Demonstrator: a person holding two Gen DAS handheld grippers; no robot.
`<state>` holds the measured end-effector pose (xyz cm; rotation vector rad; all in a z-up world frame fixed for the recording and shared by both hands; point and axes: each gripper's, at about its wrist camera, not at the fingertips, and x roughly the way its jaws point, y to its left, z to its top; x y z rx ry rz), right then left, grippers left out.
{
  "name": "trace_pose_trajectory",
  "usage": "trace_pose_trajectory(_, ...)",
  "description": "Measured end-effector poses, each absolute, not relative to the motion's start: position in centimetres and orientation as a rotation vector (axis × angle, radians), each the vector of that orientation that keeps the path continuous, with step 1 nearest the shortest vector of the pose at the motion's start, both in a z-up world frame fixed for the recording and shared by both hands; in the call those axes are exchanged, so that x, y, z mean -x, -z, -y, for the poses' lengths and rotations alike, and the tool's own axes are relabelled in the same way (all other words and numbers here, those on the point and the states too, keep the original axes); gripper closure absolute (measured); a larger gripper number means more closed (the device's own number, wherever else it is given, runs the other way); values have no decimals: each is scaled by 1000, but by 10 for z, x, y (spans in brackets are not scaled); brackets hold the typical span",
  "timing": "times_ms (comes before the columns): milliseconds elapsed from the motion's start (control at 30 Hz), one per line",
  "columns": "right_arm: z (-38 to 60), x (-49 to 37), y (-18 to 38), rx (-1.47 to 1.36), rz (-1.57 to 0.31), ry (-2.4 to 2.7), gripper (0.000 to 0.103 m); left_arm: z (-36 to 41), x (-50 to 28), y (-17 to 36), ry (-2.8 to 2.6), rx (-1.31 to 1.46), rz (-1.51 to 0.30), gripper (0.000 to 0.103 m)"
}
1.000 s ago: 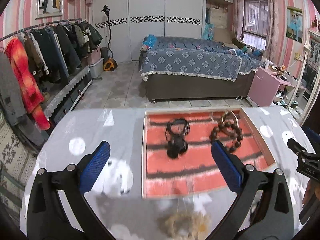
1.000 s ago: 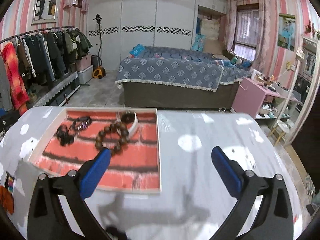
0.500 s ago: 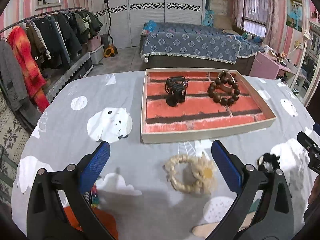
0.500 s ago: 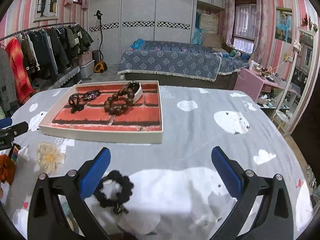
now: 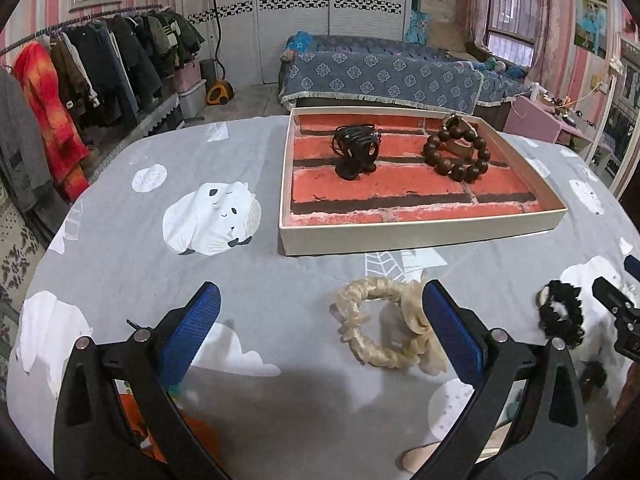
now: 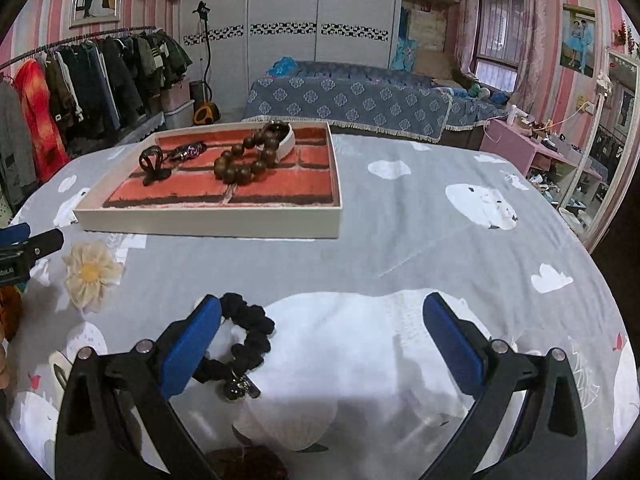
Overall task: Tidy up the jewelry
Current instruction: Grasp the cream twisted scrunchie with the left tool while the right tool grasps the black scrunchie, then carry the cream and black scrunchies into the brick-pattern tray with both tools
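A white tray with a red brick-pattern lining stands on the grey tablecloth. It holds a black cord bracelet and a brown wooden bead bracelet. A cream flower bracelet lies on the cloth in front of the tray, just ahead of my open, empty left gripper. A black scrunchie bracelet with a charm lies by the left finger of my open, empty right gripper.
An orange item lies under the left gripper's left finger. A dark reddish-brown object lies at the near edge in the right wrist view. A bed, a clothes rack and a pink side table stand beyond the table.
Both grippers have pulled back and tipped down from over the tray. The flower bracelet and the black scrunchie bracelet have come into view in front of them.
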<state>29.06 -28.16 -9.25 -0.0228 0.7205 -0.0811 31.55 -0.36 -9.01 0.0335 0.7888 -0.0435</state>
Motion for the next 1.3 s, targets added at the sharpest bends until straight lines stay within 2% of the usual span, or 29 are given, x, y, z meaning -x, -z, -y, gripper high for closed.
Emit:
trace_pose_trajectory(67, 281, -291, 96, 23, -731, 77, 5, 4, -317, 94, 48, -38, -800, 7)
trace_pose_trajectory(133, 281, -293, 100, 27, -747, 76, 5, 4, -320, 101, 48, -51, -822, 14)
trace_pose_trajectory(200, 280, -294, 103, 29, -756, 74, 5, 4, -324, 105, 54, -58, -842, 27)
trace_pose_trajectory(333, 277, -297, 108, 41, -783, 76, 5, 2, -330, 115, 74, -42, -882, 32)
trace_pose_trajectory(400, 276, -299, 110, 46, -796, 70, 5, 2, -333, 118, 83, -39, -894, 38)
trace_pose_trajectory(600, 271, -302, 116, 68, -827, 58, 9, 8, -337, 130, 99, -50, -930, 41)
trace_pose_trajectory(733, 268, -307, 121, 75, -856, 47, 20, 12, -337, 131, 96, -69, -924, 42)
trace_pose_trajectory(833, 267, -314, 125, 57, -890, 20, 33, 12, -338, 131, 101, -65, -922, 45)
trace_pose_trajectory(900, 267, -314, 125, 43, -887, 6, 42, 11, -338, 130, 107, -58, -919, 51)
trace_pose_trajectory(1033, 261, -313, 124, 54, -877, -8, 66, 11, -336, 129, 106, -60, -910, 63)
trace_pose_trajectory(1067, 260, -312, 123, 49, -873, -13, 73, 11, -336, 129, 107, -59, -909, 69)
trace_pose_trajectory(1200, 258, -312, 122, 46, -867, -22, 81, 11, -335, 129, 118, -51, -904, 86)
trace_pose_trajectory(1300, 260, -311, 120, 38, -853, -24, 87, 9, -336, 128, 120, -38, -902, 92)
